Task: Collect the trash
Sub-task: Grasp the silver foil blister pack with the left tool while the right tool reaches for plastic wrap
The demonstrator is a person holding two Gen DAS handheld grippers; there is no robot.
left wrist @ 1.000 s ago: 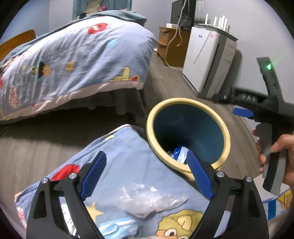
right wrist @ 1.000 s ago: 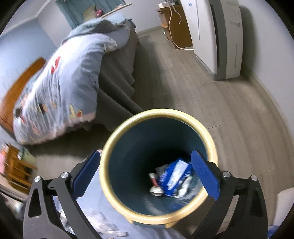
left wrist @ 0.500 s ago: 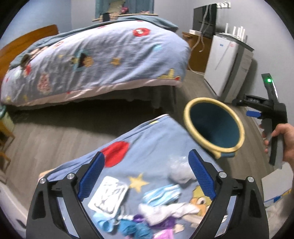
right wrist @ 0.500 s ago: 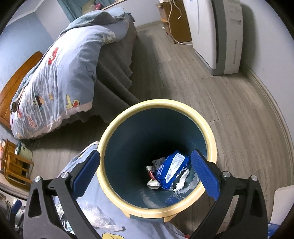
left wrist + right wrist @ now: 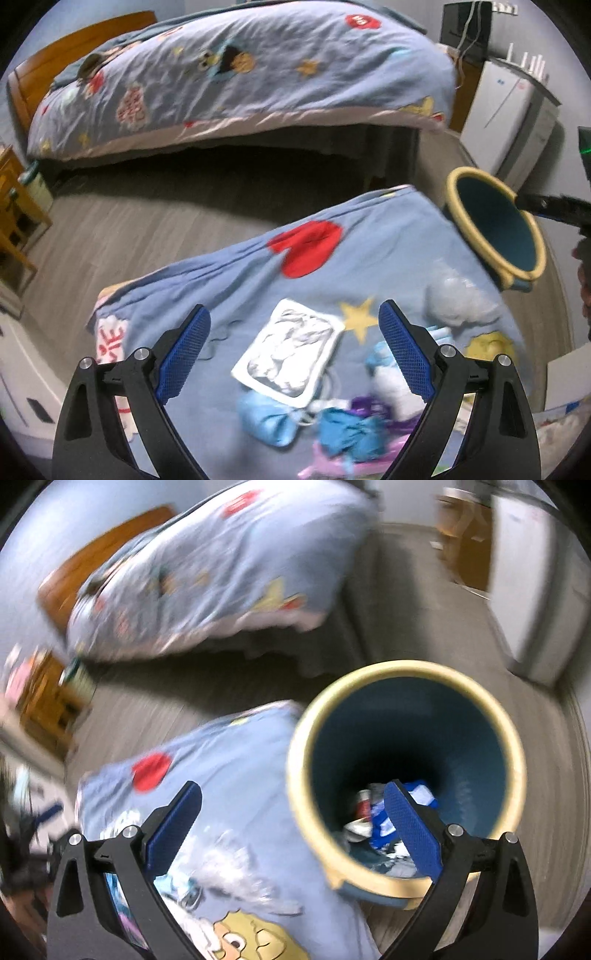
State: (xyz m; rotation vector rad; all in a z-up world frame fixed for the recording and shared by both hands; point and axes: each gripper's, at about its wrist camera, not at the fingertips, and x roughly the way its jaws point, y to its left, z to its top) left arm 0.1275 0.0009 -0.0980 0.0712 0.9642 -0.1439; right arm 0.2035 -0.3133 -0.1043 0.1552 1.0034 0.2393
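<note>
Trash lies on a blue cartoon-print cloth (image 5: 236, 273): a silvery foil packet (image 5: 290, 352), a crumpled clear plastic bag (image 5: 456, 301), blue and purple scraps (image 5: 343, 430) and white tissue (image 5: 389, 386). My left gripper (image 5: 293, 354) hangs open above the foil packet, holding nothing. A yellow-rimmed blue bin (image 5: 493, 227) stands at the cloth's right edge. In the right wrist view the bin (image 5: 404, 771) holds wrappers (image 5: 380, 818) at its bottom, and the clear plastic bag (image 5: 225, 867) lies left of it. My right gripper (image 5: 291, 832) is open and empty over the bin's near rim.
A bed with a matching blue quilt (image 5: 240, 70) fills the back, wooden floor (image 5: 122, 229) in front of it. A white appliance (image 5: 509, 110) stands by the right wall. Wooden furniture (image 5: 14, 206) sits at the left. A hand (image 5: 583, 273) holds the other gripper's handle at the right edge.
My left gripper has drawn back and swung left from the bin to above the trash on the cloth. My right gripper has swung left, so the bin now sits right of centre.
</note>
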